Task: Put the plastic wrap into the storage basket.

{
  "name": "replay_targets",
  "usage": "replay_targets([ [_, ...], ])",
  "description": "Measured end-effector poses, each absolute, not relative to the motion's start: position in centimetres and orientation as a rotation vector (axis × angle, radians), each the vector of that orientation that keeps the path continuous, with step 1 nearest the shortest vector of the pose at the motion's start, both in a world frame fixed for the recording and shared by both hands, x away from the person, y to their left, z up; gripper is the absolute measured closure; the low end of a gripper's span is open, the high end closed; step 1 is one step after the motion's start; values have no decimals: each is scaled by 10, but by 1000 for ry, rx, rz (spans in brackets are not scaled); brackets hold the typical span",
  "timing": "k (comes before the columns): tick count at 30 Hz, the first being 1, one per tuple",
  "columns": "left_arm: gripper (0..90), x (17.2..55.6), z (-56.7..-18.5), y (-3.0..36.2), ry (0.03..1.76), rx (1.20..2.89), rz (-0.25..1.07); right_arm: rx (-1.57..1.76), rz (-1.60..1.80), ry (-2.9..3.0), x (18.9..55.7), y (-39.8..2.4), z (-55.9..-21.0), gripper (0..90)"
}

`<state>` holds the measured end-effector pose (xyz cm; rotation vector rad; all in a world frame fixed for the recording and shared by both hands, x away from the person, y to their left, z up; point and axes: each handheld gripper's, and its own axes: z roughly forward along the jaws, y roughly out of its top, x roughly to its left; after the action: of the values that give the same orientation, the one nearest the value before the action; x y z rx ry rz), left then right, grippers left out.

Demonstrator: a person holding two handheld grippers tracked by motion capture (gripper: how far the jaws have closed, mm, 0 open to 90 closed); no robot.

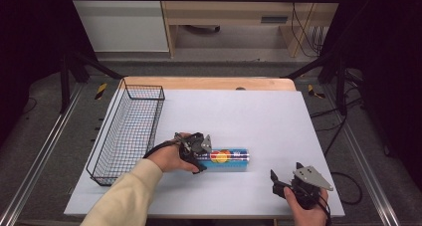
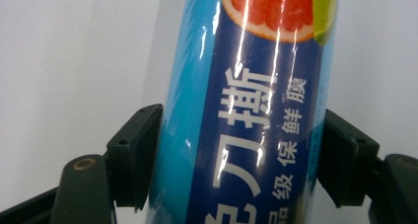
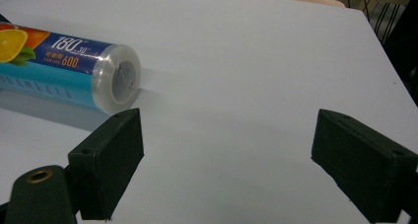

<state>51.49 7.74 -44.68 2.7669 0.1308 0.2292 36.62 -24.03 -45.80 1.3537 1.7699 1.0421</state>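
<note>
A blue roll of cling film [image 1: 229,158] with fruit pictures on its wrapper lies on its side on the white table top [image 1: 249,111], a little left of the middle. My left gripper [image 1: 203,156] is at the roll's left end. In the left gripper view both pads press on the sides of the roll [image 2: 246,110], so the left gripper [image 2: 239,155] is shut on it. My right gripper [image 1: 285,170] rests near the front right of the table, open, apart from the roll. In the right gripper view, the roll's open end [image 3: 118,81] lies beyond the left jaw, and nothing is between the jaws of the right gripper [image 3: 226,155].
A long black wire basket [image 1: 144,86] stands along the left side of the table, with nothing visible inside. The table's right edge [image 1: 318,151] runs close to the right gripper. A bare white surface stretches behind the roll.
</note>
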Motion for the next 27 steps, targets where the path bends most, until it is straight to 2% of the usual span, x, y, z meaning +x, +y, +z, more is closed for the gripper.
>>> replay_targets([
  [27,292,513,-445,72,98,2819,239,1351,1040,1789,367,-240,-459,148],
])
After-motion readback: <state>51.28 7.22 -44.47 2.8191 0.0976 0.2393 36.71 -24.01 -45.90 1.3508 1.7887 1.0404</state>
